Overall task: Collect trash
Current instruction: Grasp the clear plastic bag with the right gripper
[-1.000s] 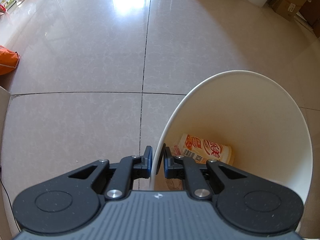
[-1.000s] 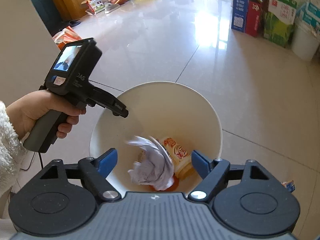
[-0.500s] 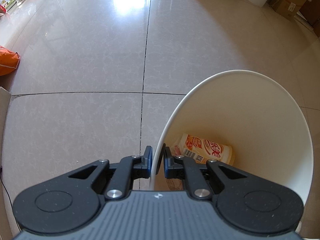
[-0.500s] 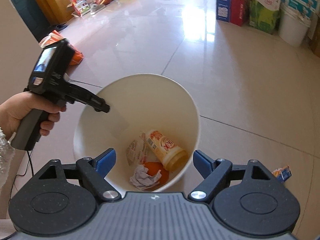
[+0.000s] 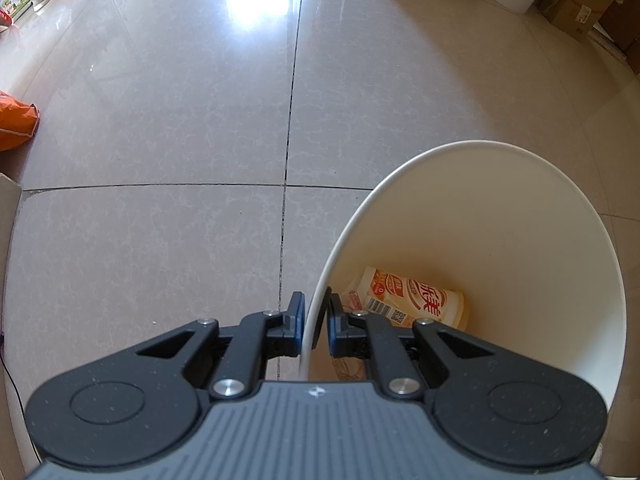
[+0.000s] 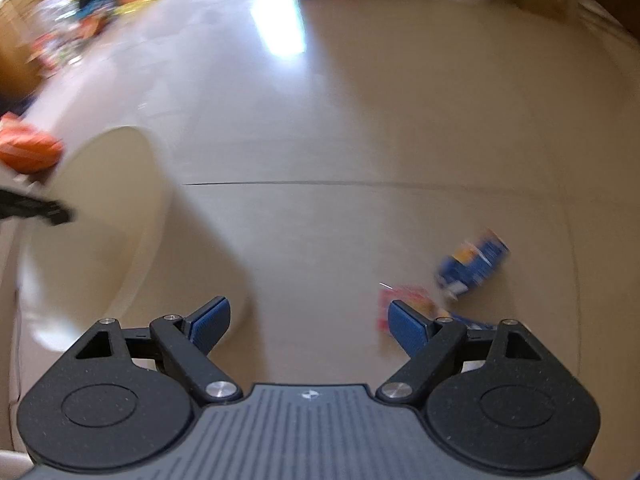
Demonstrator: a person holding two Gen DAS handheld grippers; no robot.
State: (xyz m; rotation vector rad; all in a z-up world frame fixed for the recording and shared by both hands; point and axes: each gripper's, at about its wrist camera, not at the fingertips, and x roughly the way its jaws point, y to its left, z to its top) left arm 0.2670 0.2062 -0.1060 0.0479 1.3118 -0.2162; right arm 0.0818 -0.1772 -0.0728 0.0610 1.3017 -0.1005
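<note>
While we are working beside the round white plastic bin (image 5: 520, 240):
Left gripper (image 5: 314, 322): clamping bin's rim.
Right gripper (image 6: 308, 320): spread apart, nearing blurred blue carton (image 6: 474, 266) right of it.

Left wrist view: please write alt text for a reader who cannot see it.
The left tongs grip the rim of a white bin standing on a tiled floor. A printed cup lies inside the bin.

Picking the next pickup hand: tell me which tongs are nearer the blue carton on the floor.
Right. The right tongs hang open, with the blue carton just ahead and to their right. The left tongs are clamped on the white bin's rim, away from it.
</note>
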